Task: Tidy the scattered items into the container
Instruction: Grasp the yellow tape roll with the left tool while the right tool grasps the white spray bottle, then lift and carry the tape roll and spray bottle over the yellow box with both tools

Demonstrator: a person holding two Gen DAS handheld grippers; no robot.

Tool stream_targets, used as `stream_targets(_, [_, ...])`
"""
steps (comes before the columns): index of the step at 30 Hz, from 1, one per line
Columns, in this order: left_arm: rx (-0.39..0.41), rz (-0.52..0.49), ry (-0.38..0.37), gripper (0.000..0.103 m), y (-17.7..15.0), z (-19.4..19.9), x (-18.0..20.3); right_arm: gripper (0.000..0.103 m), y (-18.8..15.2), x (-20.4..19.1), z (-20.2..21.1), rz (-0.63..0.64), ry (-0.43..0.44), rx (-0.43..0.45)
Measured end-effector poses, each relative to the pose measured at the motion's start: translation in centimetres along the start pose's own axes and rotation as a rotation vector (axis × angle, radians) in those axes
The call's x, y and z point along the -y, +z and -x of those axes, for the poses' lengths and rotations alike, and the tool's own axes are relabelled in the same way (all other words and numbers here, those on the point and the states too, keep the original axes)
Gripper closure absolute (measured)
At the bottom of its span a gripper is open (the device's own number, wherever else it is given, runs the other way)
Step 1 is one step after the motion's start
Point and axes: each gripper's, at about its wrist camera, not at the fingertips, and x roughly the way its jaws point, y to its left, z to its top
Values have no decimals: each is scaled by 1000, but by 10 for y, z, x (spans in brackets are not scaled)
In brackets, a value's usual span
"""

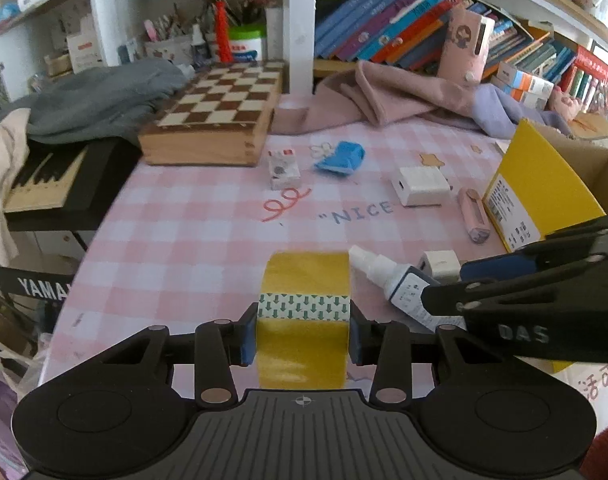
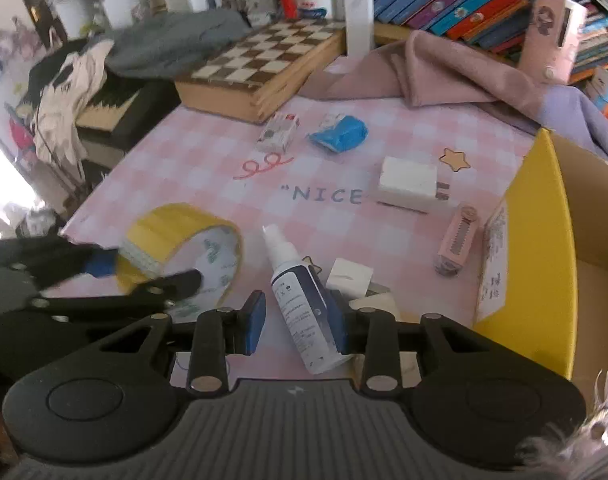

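Left wrist view: we are clamping the tape (image 1: 304,312) in the left gripper (image 1: 304,332); right gripper (image 2: 297,320), released, is straddling the bottle (image 2: 304,312)—centre before squeezing.

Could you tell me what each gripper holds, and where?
Left gripper: yellow tape roll, gripped across its flat sides. Right gripper holds nothing; its fingers straddle the spray bottle.

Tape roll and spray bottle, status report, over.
Left gripper shut on tape roll. Right gripper open around spray bottle, not clamped. Yellow box at right; small charger beside bottle.
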Motion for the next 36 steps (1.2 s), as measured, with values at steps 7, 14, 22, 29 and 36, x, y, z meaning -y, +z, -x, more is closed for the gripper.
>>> stream_targets(7, [-4, 43, 12, 64, 1, 10, -8, 69, 7, -3, -24, 78, -26, -79])
stream_targets(14, [2, 64, 23, 64, 2, 16, -10, 68, 4, -4, -40, 122, -37, -126])
stream_targets(22, [-20, 79, 25, 63, 0, 15, -7, 68, -2, -11, -49, 160, -32, -116])
stream_targets(29, [12, 101, 35, 64, -1, 29, -8, 72, -2, -14, -43, 154, 18, -91])
stream_targets(36, [47, 87, 19, 63, -2, 46, -8, 72, -2, -19, -7, 125, 61, -11])
